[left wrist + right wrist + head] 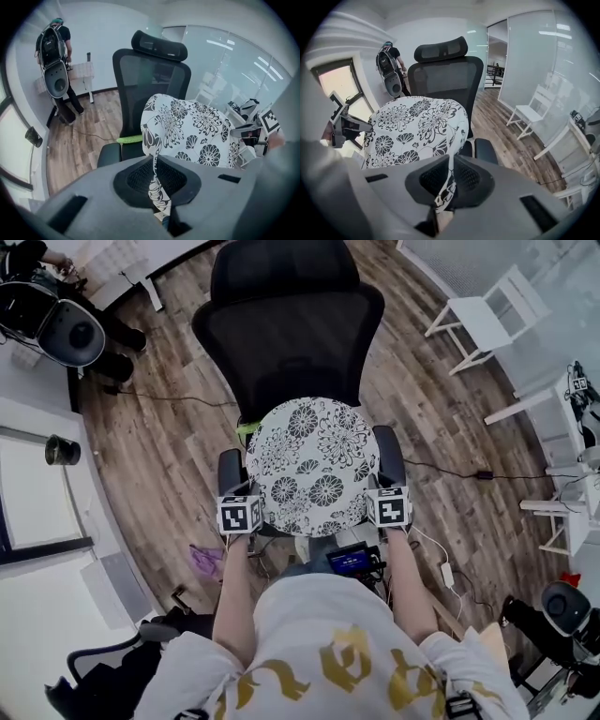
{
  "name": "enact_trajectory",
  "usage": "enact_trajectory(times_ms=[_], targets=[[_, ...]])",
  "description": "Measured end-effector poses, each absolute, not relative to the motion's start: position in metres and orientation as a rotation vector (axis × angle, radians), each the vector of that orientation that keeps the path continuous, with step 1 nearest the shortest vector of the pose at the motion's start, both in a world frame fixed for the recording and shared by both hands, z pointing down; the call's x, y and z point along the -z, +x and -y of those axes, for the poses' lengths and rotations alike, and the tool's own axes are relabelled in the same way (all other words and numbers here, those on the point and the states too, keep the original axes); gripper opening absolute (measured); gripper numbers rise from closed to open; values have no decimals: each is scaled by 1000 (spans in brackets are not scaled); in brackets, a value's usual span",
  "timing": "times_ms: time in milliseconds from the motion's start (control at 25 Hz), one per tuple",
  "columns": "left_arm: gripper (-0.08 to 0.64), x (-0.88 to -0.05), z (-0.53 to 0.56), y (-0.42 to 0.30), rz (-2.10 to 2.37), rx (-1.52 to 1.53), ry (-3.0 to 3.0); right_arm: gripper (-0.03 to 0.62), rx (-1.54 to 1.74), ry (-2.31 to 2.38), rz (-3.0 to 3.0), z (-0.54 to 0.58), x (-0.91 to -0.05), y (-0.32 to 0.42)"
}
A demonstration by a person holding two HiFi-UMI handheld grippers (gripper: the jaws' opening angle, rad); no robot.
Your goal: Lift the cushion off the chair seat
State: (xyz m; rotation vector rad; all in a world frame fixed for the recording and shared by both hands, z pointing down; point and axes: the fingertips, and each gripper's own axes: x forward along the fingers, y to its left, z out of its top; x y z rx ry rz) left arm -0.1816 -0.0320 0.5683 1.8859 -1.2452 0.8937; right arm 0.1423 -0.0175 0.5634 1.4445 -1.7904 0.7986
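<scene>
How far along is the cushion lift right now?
Done: the left gripper and right gripper are each shut on edge fabric of the floral cushion. In hand: the cushion is held up in front of the office chair backrest, apparently above the armrest. Left: carry it clear of the chair and set it somewhere.

Left hand-held gripper [157,186] is pinched tight on the cushion [197,126], with a fold of the floral fabric squeezed between its jaws. The cushion sits tilted in front of the black mesh chair [151,77]. The right hand-held gripper [241,135] is at its far edge. A person [60,51] stands by the back wall.
</scene>
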Motion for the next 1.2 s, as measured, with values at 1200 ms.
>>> enact_trajectory(times_ms=[1200], targets=[[18, -510, 30, -197, 1323, -865, 1948, 25, -761, 1461, 1899, 22, -518, 144]])
